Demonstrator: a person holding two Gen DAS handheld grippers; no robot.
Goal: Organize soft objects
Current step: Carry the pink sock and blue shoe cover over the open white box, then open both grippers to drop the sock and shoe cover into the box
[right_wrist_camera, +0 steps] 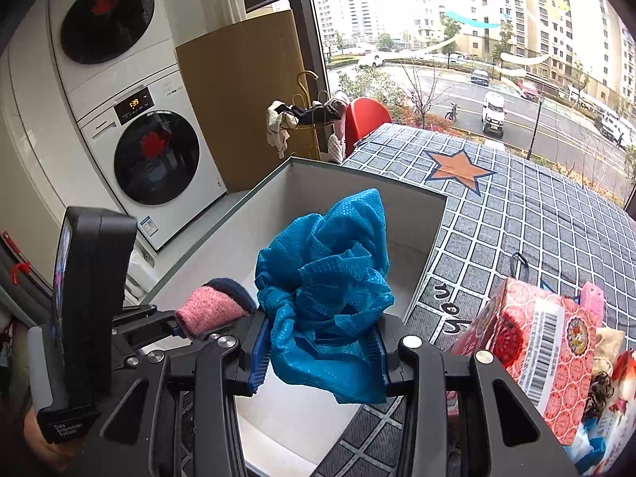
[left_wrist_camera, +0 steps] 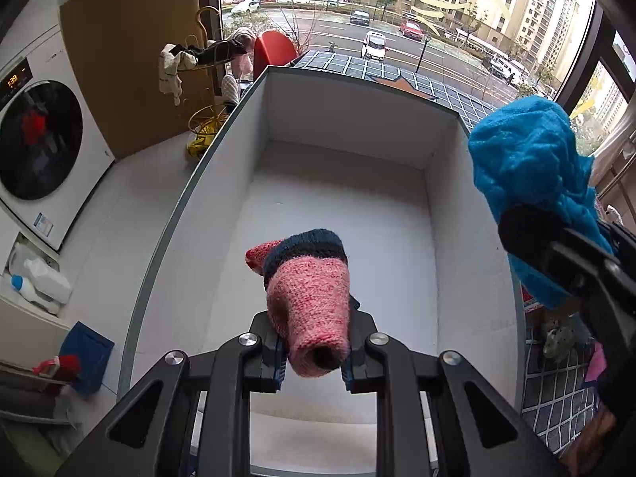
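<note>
Socks: a pink sock (left_wrist_camera: 310, 306) sat clamped in the left gripper (left_wrist_camera: 312, 353), blue cloth (right_wrist_camera: 326, 278) in the right gripper (right_wrist_camera: 320, 351), above a white box (left_wrist_camera: 449, 214) beside a washing machine (right_wrist_camera: 159, 159).

A grey checked rug (right_wrist_camera: 536, 230) with an orange star (right_wrist_camera: 459, 171) covers the floor. On it stands an open white box (left_wrist_camera: 449, 238); right of the box sits a red patterned carton (right_wrist_camera: 544, 342).

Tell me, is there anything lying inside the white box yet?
No, the white box shows only its bare floor, while the pink sock is clamped in the left gripper above it.
</note>
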